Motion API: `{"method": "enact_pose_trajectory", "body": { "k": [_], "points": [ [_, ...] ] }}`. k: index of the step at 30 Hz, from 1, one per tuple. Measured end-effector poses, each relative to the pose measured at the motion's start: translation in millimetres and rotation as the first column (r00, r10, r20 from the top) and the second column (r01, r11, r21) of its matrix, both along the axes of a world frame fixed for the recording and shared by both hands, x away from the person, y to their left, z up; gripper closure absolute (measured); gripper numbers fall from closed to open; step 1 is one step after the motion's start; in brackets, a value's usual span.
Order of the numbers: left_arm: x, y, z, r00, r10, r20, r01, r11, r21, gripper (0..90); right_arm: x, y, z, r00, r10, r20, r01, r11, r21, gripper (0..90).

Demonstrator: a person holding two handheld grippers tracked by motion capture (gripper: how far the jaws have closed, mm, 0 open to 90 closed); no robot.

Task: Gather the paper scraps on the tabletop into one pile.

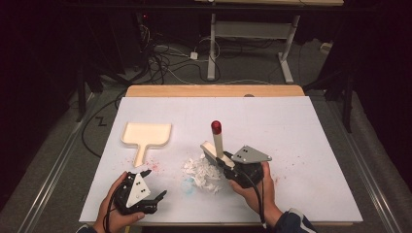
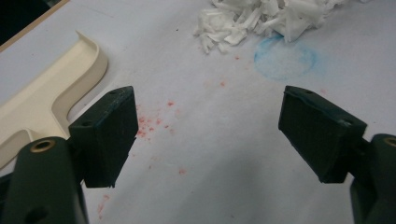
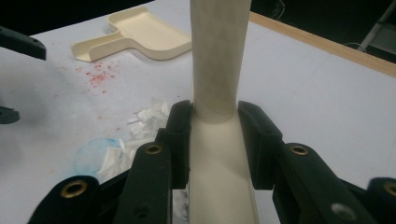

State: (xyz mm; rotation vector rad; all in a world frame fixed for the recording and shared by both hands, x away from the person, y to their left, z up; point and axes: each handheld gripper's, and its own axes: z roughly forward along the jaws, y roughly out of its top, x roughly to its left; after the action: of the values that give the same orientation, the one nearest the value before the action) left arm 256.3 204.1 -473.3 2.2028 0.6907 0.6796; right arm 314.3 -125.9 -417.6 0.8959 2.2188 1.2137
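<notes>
Two hand-held grippers: left gripper (image 1: 154, 198) rests with jaws spread wide near a cream dustpan (image 1: 145, 134); right gripper (image 1: 221, 160) clamps a brush handle (image 3: 218, 60) beside white paper scraps (image 1: 201, 172)

A dustpan (image 1: 145, 135) is placed at the table's (image 1: 301, 131) left. A heap of paper scraps (image 1: 204, 174) is found to its right. A brush (image 1: 217, 141) stands just behind the scraps.
</notes>
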Motion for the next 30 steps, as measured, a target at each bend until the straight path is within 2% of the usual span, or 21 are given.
{"method": "enact_pose_trajectory", "body": {
  "k": [3,5,11,14,17,20,23,25,27,29,30],
  "points": [
    [0.1,0.5,0.3,1.0000,0.000,0.001,0.000,1.0000,0.001,18.7,-4.4,-8.0,7.4,0.9996,0.003,0.029,-0.002,1.000,-0.010,68.1],
    [-0.1,0.8,0.5,1.0000,0.003,0.003,-0.003,1.0000,0.000,18.7,-6.1,-17.3,11.9,0.9993,0.008,0.036,-0.009,1.000,0.012,68.0],
    [-0.2,-0.3,0.9,1.0000,0.005,0.003,-0.005,1.0000,0.004,18.7,-14.5,-48.3,27.1,0.9986,0.039,0.037,-0.040,0.998,0.038,68.1],
    [0.1,-0.1,0.9,1.0000,0.008,0.003,-0.008,0.9999,0.005,18.7,-24.0,-60.7,32.9,0.9948,0.098,0.026,-0.099,0.995,0.031,68.1],
    [0.0,0.5,1.0,0.9999,0.015,0.002,-0.015,0.9999,0.005,18.8,-35.2,-67.8,33.3,0.9843,0.176,0.000,-0.176,0.984,0.017,68.1],
    [-0.3,1.5,1.3,0.9998,0.021,0.004,-0.021,0.9998,0.002,18.7,-47.9,-73.3,31.1,0.9650,0.261,-0.027,-0.260,0.965,0.020,68.1],
    [-0.2,2.3,1.8,0.9995,0.029,0.008,-0.029,0.9996,0.003,18.7,-55.1,-70.2,26.6,0.9278,0.372,-0.033,-0.370,0.928,0.044,68.1],
    [0.0,3.0,2.3,0.9993,0.036,0.010,-0.036,0.9993,0.000,18.7,-55.6,-60.5,22.8,0.9078,0.418,-0.033,-0.416,0.907,0.063,68.1],
    [0.5,4.3,2.6,0.9989,0.046,0.011,-0.046,0.9989,-0.004,18.7,-53.9,-46.1,15.7,0.8799,0.474,-0.033,-0.471,0.879,0.069,68.1],
    [1.2,6.6,3.0,0.9985,0.054,0.010,-0.053,0.9986,-0.006,18.7,-49.4,-28.8,5.1,0.8596,0.509,-0.043,-0.506,0.860,0.061,68.1],
    [1.6,7.6,3.0,0.9983,0.058,0.010,-0.058,0.9983,-0.012,18.7,-48.2,-23.7,1.5,0.8555,0.516,-0.045,-0.513,0.856,0.059,68.1]
  ]
}}
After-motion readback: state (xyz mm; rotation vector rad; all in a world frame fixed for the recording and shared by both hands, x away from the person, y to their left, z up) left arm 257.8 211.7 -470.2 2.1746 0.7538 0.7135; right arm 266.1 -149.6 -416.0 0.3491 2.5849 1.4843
